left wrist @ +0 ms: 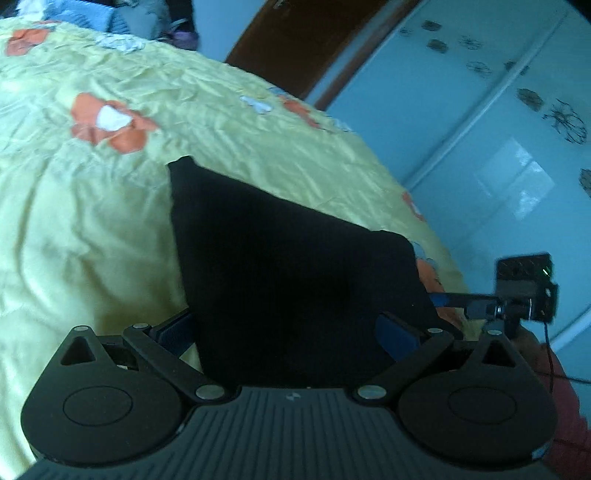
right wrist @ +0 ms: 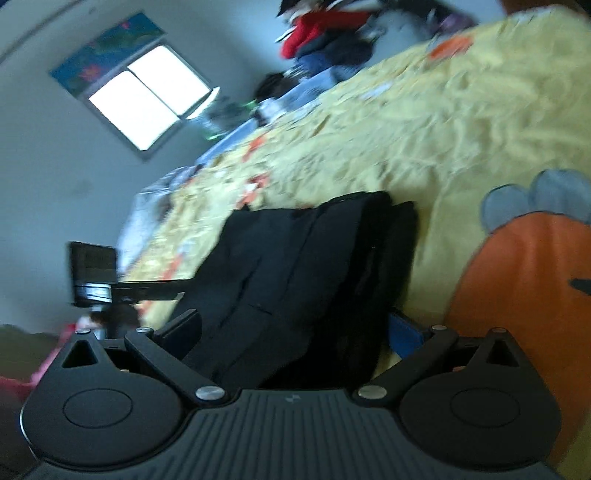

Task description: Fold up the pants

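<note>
on yellow bedspread (left wrist: 92,221), black pants (left wrist: 288,280) lengthwise away (folded)

Yellow flowered bedspread (left wrist: 110,206), window (right wrist: 147,98), brown door (left wrist: 303,40).

Both wrist views close, sharing pants (left wrist: 288,266), bedspread (left wrist: 92,206).

Bed covered by yellow floral bedspread (left wrist: 110,192). Pale blue wardrobe doors (left wrist: 480,147) with dark flower motifs beside a brown door (left wrist: 295,40). Bright two-pane window (right wrist: 147,98) in grey wall; clothes pile (right wrist: 325,33) beyond
</note>
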Action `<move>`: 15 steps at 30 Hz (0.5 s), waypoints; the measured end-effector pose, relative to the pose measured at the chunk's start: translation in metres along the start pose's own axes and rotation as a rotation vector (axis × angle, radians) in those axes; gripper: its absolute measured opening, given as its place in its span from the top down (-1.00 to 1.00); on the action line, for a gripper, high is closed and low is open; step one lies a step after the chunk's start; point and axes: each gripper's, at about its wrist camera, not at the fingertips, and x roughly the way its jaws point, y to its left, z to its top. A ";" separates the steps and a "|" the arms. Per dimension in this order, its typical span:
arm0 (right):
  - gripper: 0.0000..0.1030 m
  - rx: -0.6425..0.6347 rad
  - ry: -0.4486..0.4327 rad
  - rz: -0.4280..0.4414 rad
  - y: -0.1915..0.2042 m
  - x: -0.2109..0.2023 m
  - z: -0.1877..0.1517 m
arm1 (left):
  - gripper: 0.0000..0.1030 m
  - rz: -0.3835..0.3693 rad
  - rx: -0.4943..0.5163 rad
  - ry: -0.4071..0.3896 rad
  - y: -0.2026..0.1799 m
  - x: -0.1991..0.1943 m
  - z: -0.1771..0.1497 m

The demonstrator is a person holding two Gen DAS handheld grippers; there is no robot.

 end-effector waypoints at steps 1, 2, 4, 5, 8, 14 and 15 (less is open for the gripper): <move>-1.00 0.007 0.009 0.033 -0.002 0.004 0.003 | -0.97 -0.014 0.003 -0.005 0.001 0.002 0.000; -1.00 0.008 0.017 0.059 -0.002 0.010 0.006 | -0.97 -0.024 -0.008 -0.013 0.002 0.003 0.000; -1.00 -0.005 0.023 0.071 0.003 0.026 0.012 | -0.94 -0.047 -0.054 -0.028 0.006 0.006 0.002; -1.00 -0.010 0.022 0.070 0.005 0.033 0.015 | -0.94 -0.054 -0.075 -0.031 0.007 0.007 0.003; -0.55 -0.039 0.000 0.014 0.018 0.053 0.018 | -0.34 -0.015 -0.111 -0.040 0.010 0.005 0.005; 0.42 0.092 -0.051 -0.083 0.012 0.046 0.008 | 0.61 0.041 -0.109 -0.096 0.009 -0.012 -0.004; 0.46 0.091 -0.061 -0.091 0.018 0.047 0.006 | 0.64 0.051 -0.090 -0.108 0.005 -0.015 -0.004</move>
